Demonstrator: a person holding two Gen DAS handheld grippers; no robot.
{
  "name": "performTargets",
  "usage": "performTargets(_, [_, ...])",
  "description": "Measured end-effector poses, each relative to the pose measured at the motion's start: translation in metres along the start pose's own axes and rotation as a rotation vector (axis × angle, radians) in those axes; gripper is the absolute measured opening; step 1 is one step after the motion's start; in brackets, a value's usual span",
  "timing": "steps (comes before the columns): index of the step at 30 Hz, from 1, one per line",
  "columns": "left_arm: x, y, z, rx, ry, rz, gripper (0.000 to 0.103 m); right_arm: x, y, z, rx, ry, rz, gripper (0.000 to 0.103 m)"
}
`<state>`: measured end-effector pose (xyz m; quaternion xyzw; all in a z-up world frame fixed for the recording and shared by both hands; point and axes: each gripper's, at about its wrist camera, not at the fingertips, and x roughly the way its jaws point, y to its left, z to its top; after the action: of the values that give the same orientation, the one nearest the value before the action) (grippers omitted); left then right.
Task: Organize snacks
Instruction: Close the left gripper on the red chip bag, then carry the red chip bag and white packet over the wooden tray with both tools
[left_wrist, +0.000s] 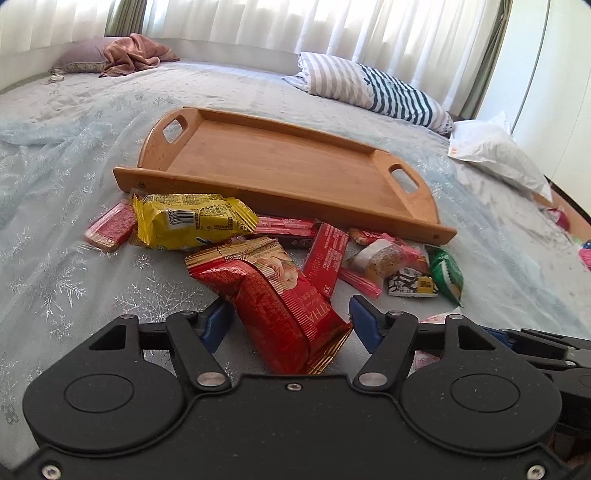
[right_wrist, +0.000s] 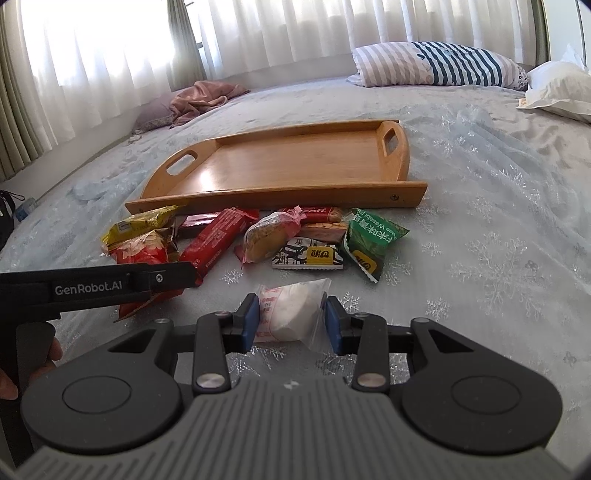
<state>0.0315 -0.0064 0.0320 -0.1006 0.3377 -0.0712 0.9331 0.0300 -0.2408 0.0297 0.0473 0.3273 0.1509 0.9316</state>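
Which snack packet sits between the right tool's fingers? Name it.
The white clear-wrapped packet, lying alone in front of the pile. The other snacks lie farther off, along the wooden tray.

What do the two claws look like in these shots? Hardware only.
Both claws are handheld black plastic units. Each has two round pivot discs, angled linkage arms with silver pins and screws, and blue pads on the fingers. The left claw has a smooth black body, and its side reads "GenRobot.AI" in white. The right claw has a ribbed grey body. No cables or sleeves are visible.
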Motion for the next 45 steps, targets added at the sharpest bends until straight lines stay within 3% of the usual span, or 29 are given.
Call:
performTargets(10, [-0.017, 0.009, 0.003, -0.016, 0.019, -0.039, 0.066, 0.000, 0.004, 0.009, -0.004, 0.008, 0.019, 0.042])
performTargets(17, [-0.037, 0.011, 0.015, 0.037, -0.026, -0.062, 0.066, 0.002, 0.019, 0.021, -0.049, 0.004, 0.023, 0.036])
performTargets(18, [-0.038, 0.012, 0.017, 0.041, -0.034, -0.060, 0.066, 0.004, 0.022, 0.022, -0.062, 0.014, 0.019, 0.046])
performTargets(19, [-0.039, 0.013, 0.019, 0.047, -0.042, -0.056, 0.066, 0.006, 0.025, 0.022, -0.078, 0.030, 0.005, 0.066])
performTargets(21, [-0.041, 0.015, 0.021, 0.052, -0.052, -0.046, 0.066, 0.010, 0.031, 0.017, -0.104, 0.052, -0.018, 0.081])
performTargets(26, [-0.038, 0.023, 0.019, 0.029, -0.044, -0.064, 0.066, 0.018, 0.047, 0.006, -0.141, 0.067, -0.058, 0.078])
performTargets(28, [-0.038, 0.025, 0.016, 0.028, -0.040, -0.072, 0.066, 0.021, 0.055, 0.002, -0.177, 0.047, -0.110, 0.060])
performTargets(34, [-0.037, 0.030, 0.016, 0.039, -0.039, -0.082, 0.066, 0.020, 0.056, 0.002, -0.155, 0.026, -0.122, 0.047])
performTargets(41, [-0.038, 0.031, 0.032, 0.046, -0.072, -0.116, 0.066, 0.005, 0.054, 0.019, -0.128, -0.009, -0.061, 0.045])
performTargets(45, [-0.033, 0.028, 0.044, 0.085, -0.083, -0.097, 0.067, 0.005, 0.057, 0.033, -0.156, -0.044, -0.050, 0.045])
